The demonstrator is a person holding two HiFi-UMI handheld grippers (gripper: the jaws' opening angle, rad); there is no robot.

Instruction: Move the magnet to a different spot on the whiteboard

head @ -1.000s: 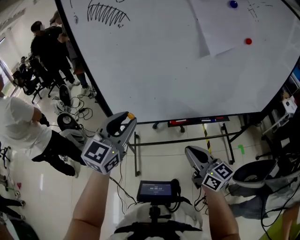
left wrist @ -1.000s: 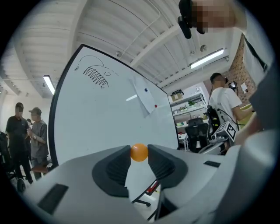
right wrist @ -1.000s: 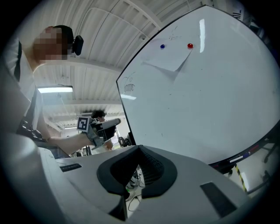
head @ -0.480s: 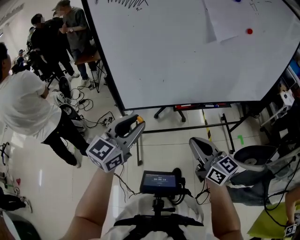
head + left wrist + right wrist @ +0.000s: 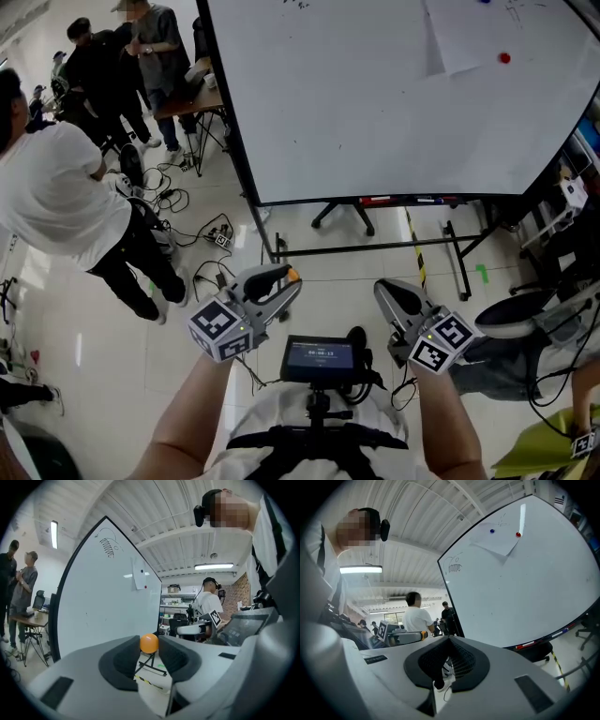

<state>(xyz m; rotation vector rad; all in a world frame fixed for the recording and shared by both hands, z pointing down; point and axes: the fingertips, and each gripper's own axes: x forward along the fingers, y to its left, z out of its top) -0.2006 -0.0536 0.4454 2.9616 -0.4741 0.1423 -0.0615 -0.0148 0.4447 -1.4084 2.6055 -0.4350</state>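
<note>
The orange magnet [image 5: 149, 643] sat pinched at the very tips of your left gripper [image 5: 289, 279]. Its fingers [image 5: 123, 660] were pressed against the small ball from both sides, with a gap showing between them behind it. You held it low in front of your body, over the floor, clear of the whiteboard [image 5: 375, 122] and below its bottom edge in the head view.

Your right gripper [image 5: 384, 292] hung just to the right of the left one, at about the same height. Its fingers [image 5: 465, 662] were brought together at the tips, with nothing between them. A small screen [image 5: 319, 356] mounted at your chest sat between the two grippers.

Up on the board, a red magnet [image 5: 504, 58] was stuck near the top right, just beside a sheet of paper [image 5: 464, 37]. The right gripper view also showed a blue magnet [image 5: 491, 531] on that sheet's upper part. A scribbled drawing [image 5: 454, 567] marked the board's far end. Markers [image 5: 412, 200] lay along the tray under the board, and the black stand [image 5: 375, 249] spread its legs across the pale floor [image 5: 122, 375].

To your left, a person in a white shirt [image 5: 52, 202] stood close by. Cables [image 5: 202, 239] trailed on the floor next to them. Two more people [image 5: 131, 52] stood farther back by a small table [image 5: 202, 98].
</note>
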